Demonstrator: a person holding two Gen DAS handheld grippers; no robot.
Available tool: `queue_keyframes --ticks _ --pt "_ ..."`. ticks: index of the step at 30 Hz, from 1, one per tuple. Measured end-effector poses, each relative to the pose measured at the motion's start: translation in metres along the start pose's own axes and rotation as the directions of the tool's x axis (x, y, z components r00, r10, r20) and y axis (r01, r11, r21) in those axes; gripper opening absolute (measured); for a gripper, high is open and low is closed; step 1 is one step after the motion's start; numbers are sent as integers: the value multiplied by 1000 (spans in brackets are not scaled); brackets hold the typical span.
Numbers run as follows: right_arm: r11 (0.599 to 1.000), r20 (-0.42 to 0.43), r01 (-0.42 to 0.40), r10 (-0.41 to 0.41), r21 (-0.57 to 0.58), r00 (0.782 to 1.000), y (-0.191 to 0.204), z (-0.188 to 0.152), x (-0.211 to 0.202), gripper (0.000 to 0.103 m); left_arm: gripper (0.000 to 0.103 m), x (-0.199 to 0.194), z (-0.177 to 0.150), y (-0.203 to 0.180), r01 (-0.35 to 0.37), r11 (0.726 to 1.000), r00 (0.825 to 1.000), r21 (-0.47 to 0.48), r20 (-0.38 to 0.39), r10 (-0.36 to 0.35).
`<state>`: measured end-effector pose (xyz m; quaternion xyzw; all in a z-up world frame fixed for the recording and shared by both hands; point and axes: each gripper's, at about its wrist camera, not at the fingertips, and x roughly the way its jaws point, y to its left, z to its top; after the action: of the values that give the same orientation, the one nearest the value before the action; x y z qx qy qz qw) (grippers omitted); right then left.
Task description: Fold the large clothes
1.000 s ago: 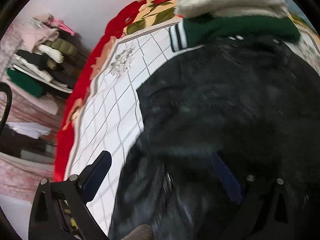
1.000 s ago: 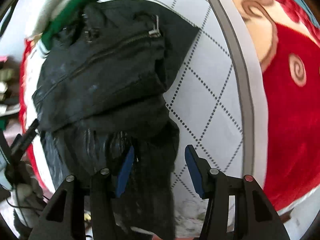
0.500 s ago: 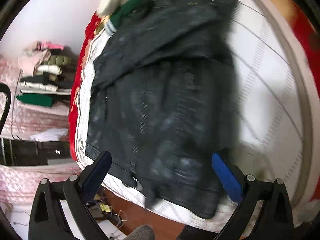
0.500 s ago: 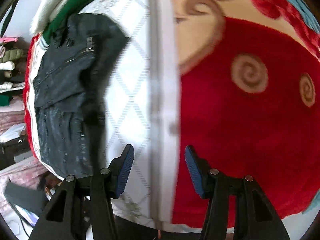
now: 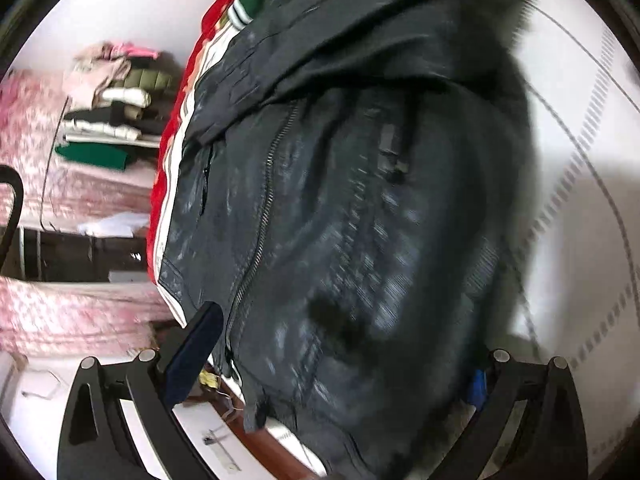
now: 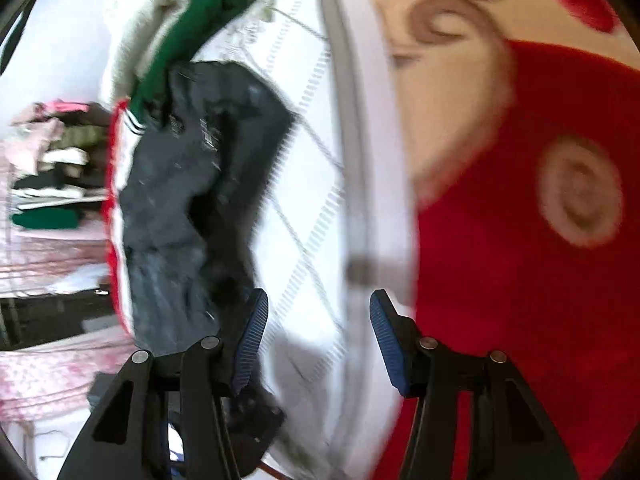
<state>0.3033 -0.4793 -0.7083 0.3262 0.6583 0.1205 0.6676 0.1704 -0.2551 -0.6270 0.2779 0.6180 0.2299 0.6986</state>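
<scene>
A dark zip-up jacket (image 5: 344, 208) lies partly folded on a white quilted bedcover (image 5: 580, 184). My left gripper (image 5: 336, 356) is open, its jaws wide apart over the jacket's lower hem; the right finger is mostly hidden by the cloth. In the right wrist view the same jacket (image 6: 192, 208) lies to the left. My right gripper (image 6: 316, 332) is open and empty above the white cover (image 6: 312, 208), just right of the jacket's edge.
A red blanket with swirls (image 6: 520, 240) covers the bed to the right. A green and white garment (image 6: 192, 20) lies beyond the jacket. A shelf of folded clothes (image 5: 112, 108) stands at the left. The bed's edge runs below the jacket.
Both grippers have pulled back from the jacket and swung. The left has come closer over the hem. The right has let the cloth go and now hovers over the white cover.
</scene>
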Motion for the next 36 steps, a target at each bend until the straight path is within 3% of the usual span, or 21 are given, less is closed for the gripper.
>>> queue_keyframes --ticks 1,3,4,5,8,13,16,19,21,24,30,33,36 --pt "999 0 -37 37 0 999 5 7 8 55 99 6 5 9 27 999 1000 -26 -7 -28" --pt "996 -4 -90 90 5 996 14 18 23 55 77 9 7 16 77 995 997 -58 -11 -78" --pt "991 -4 -131 132 9 991 18 24 32 59 49 8 8 19 120 990 993 -70 -12 -121" --pt "984 -1 -178 178 18 984 23 29 40 67 36 10 9 22 161 984 987 -74 -14 -163" --pt "959 13 -280 280 53 960 32 41 63 78 27 10 8 31 172 981 985 -90 10 -171" --pt "925 35 -362 360 118 932 46 55 96 77 21 4 6 34 191 978 981 -83 44 -188" --pt "940 35 -320 318 121 947 60 56 104 32 19 -1 5 40 204 976 978 -77 62 -199" --pt "943 57 -314 309 110 949 71 49 92 20 17 -10 -1 51 224 972 972 -67 83 -218" --pt "952 63 -292 288 93 956 83 41 71 18 17 -19 -9 64 255 965 964 -59 93 -249" --pt "968 59 -239 235 79 970 99 24 34 17 17 -40 -27 92 335 942 937 -29 119 -329" --pt "999 54 -48 47 22 997 147 -19 -43 17 14 -75 -57 150 507 860 848 60 141 -510" --pt "999 18 41 -41 2 999 185 -28 -49 17 14 -69 -37 176 538 841 830 58 137 -541" --pt "994 7 102 -102 -44 995 227 -19 -35 17 19 -37 7 211 566 825 816 8 138 -561"
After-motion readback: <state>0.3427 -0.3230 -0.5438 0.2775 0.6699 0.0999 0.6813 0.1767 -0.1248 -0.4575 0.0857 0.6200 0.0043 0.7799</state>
